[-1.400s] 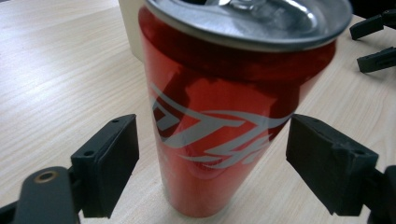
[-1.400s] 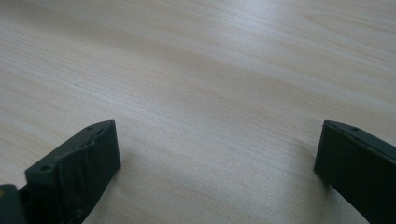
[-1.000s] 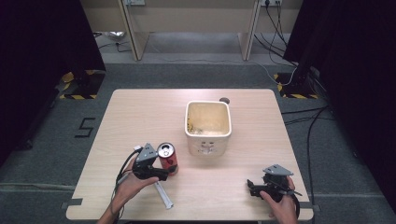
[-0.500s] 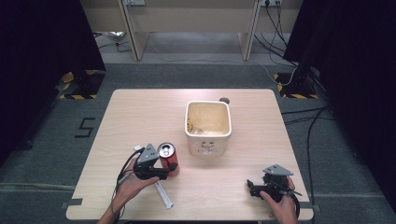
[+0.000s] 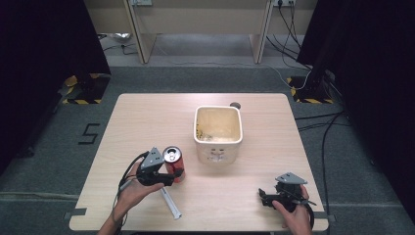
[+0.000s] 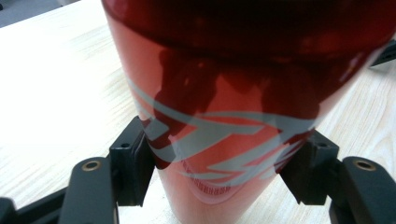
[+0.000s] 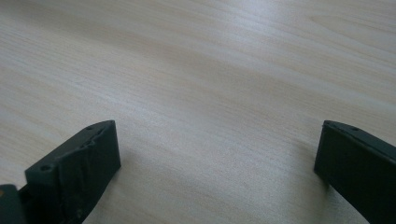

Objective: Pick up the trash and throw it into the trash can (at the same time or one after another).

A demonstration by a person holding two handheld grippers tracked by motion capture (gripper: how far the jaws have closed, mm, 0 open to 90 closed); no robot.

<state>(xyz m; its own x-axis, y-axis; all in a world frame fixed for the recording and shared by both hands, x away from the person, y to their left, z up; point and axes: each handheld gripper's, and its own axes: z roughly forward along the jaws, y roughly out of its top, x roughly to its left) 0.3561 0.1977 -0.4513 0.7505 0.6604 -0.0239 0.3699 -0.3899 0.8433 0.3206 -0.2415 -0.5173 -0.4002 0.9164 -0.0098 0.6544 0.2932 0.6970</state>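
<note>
Nothing has shifted by any visible amount since the frames before: the left gripper (image 5: 169,177) remains at the red can (image 5: 173,163) near the front-left part of the table (image 5: 147,117), and the right gripper (image 5: 266,197) remains low by the front-right corner. From the front edge the person's left hand (image 5: 132,188) comes in with the forearm angled up and to the right, wrist bent so the grey three-cornered plate faces up and the jaws reach rightward onto the can. In the left gripper view the two black pads (image 6: 135,165) press against opposite sides of the can (image 6: 224,116) low on its body, so this claw is pinching the can. It stands upright on the wood, long axis vertical, silver top with its opening facing up; its glossy red wall carries pale grey zigzag stripes and a small block of fine print near the base (too blurred to read). Close to its right, towards the middle of the table, stands a cream square tub (image 5: 218,131), apart from the can. A thin pale stick-like object (image 5: 171,203) lies just in front of the can, running towards the front edge. At the front-right corner the right hand (image 5: 293,215) rests near the edge, and in the right gripper view its jaws stand spread wide over bare wood (image 7: 210,84).
</note>
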